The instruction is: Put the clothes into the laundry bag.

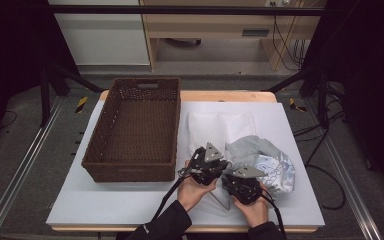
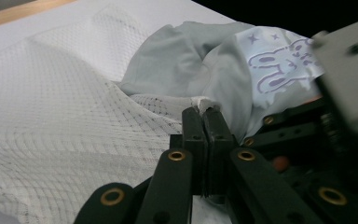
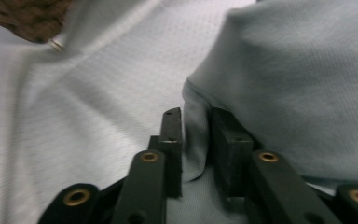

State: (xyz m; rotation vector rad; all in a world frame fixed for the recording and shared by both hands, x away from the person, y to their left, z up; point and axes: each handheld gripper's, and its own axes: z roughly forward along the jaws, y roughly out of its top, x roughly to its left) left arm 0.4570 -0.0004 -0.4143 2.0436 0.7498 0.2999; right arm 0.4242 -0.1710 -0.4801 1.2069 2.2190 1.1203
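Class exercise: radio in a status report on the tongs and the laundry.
Left tongs shut on white mesh cloth. Right tongs parted around grey shirt edge. Basket left, nothing blocking.

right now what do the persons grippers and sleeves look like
Both the left gripper and the right gripper are black, each topped by a grey three-cornered plate, with brass-ringed pivots on the jaw links and a black cable trailing back. The person's sleeves are black.

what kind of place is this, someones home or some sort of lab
Most likely a lab or recording bench, not a home: a white-topped table inside a black metal frame, loose cables on the floor, and a desk behind.
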